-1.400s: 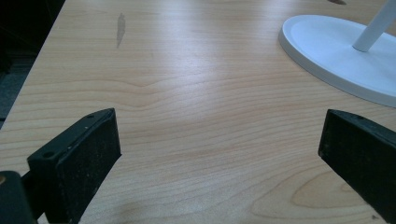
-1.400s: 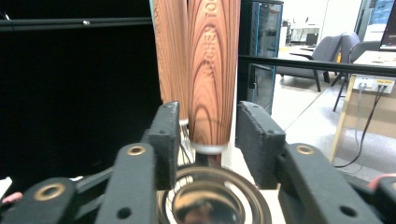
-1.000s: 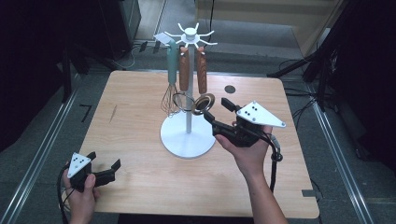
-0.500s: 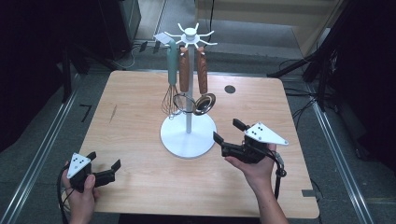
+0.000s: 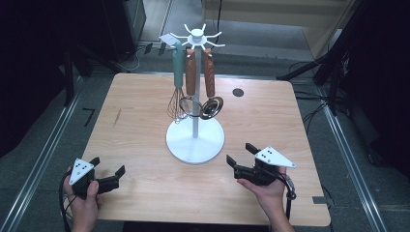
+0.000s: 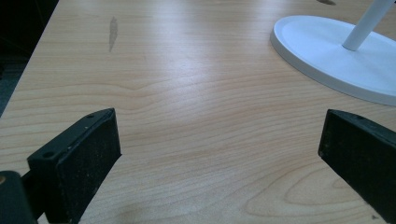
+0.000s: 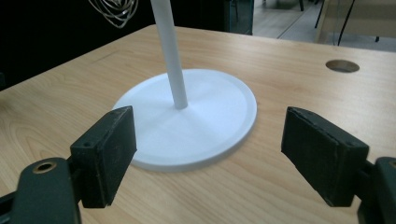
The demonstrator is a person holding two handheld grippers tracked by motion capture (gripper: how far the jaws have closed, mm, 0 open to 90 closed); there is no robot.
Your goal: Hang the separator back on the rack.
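The white utensil stand (image 5: 195,140) rises upright mid-worktop (image 5: 145,193), pole vertical. The right tool (image 5: 240,159), released and empty, sits just right of its base near the front edge.

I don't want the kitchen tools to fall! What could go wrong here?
1. The right tongs sit open and empty, close to the white stand's base. A bump could rock the stand and swing the whisk and the two wooden-handled tools off their hooks.
2. The stand is tall on a thin pole, so a push high up might tip it over.
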